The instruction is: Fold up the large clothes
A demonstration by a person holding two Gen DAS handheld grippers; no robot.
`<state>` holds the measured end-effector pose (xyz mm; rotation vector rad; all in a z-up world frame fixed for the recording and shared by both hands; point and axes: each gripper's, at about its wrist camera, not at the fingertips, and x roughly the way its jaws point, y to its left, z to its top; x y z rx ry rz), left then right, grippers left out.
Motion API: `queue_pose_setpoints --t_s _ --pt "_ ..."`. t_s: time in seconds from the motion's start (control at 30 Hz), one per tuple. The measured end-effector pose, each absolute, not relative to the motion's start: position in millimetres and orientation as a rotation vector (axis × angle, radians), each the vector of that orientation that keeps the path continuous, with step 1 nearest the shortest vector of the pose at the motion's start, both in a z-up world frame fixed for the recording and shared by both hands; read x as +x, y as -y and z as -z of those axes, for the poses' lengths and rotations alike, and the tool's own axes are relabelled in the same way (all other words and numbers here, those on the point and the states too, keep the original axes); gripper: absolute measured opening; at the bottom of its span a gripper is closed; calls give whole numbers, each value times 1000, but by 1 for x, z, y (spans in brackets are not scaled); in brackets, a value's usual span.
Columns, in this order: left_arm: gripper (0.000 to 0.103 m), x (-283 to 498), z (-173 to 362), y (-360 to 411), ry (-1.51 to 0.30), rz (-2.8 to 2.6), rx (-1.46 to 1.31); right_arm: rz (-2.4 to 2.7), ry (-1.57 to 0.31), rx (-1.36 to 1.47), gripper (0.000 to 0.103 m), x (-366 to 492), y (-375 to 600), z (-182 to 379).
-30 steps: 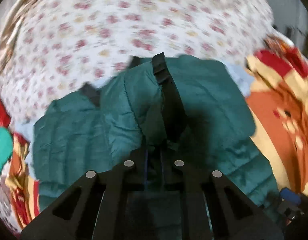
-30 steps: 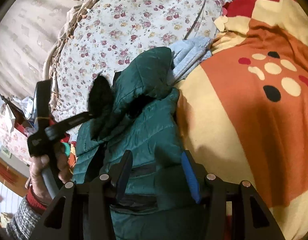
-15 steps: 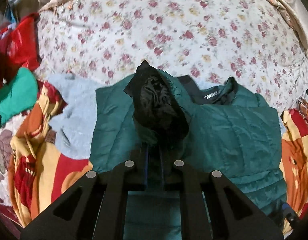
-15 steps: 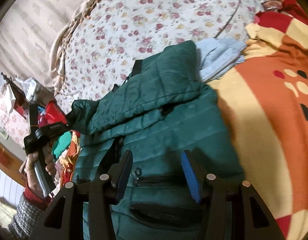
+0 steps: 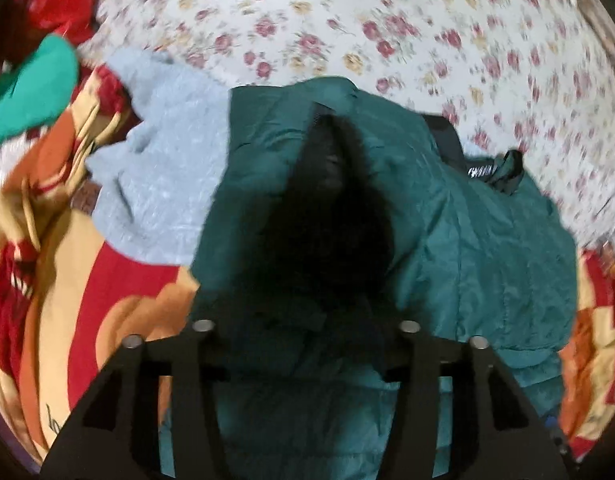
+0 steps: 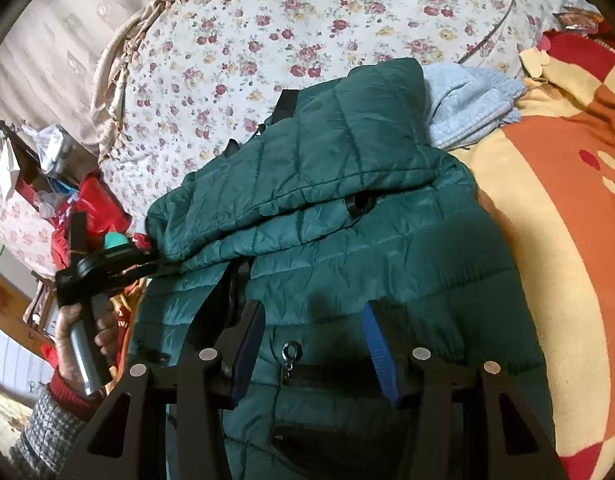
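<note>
A dark green quilted jacket point(image 6: 347, 208) lies on the bed, one sleeve folded across its body. In the left wrist view the jacket point(image 5: 487, 248) fills the middle, and the sleeve's black cuff point(image 5: 331, 200) lies right in front of my left gripper point(image 5: 303, 340), whose jaws stand wide apart with the fingertips hidden by fabric. In the right wrist view the left gripper point(image 6: 155, 258) is at the sleeve end on the left. My right gripper point(image 6: 313, 344) is open over the jacket's lower front, above a zip pull point(image 6: 289, 354).
A floral sheet point(image 6: 307, 20) covers the far bed. A light grey garment point(image 6: 467, 104) lies beside the jacket. An orange, red and cream blanket point(image 6: 547, 240) lies to the right. Red and green clothes point(image 5: 35, 80) and clutter lie at the bed's side.
My left gripper carried the sleeve across the jacket, laid it down and opened. The right gripper stayed open over the jacket's lower part.
</note>
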<state>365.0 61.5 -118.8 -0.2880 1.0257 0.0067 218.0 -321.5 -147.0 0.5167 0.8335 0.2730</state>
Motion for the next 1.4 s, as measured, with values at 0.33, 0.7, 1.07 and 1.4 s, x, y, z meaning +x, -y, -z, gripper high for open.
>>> queue_pose_setpoints --t_s 0.33,0.7,1.07,1.4 --pt "56 329 70 -87 -868 -20 -223 -222 -797 428 49 258 310 120" --pt "62 407 135 -58 -1084 -61 -188 -168 -952 365 49 350 288 160" --pt "62 333 83 -102 -986 53 -191 -232 -905 463 49 267 342 132" --pt "63 241 131 -152 -1068 91 -246 -110 -935 608 63 158 419 167"
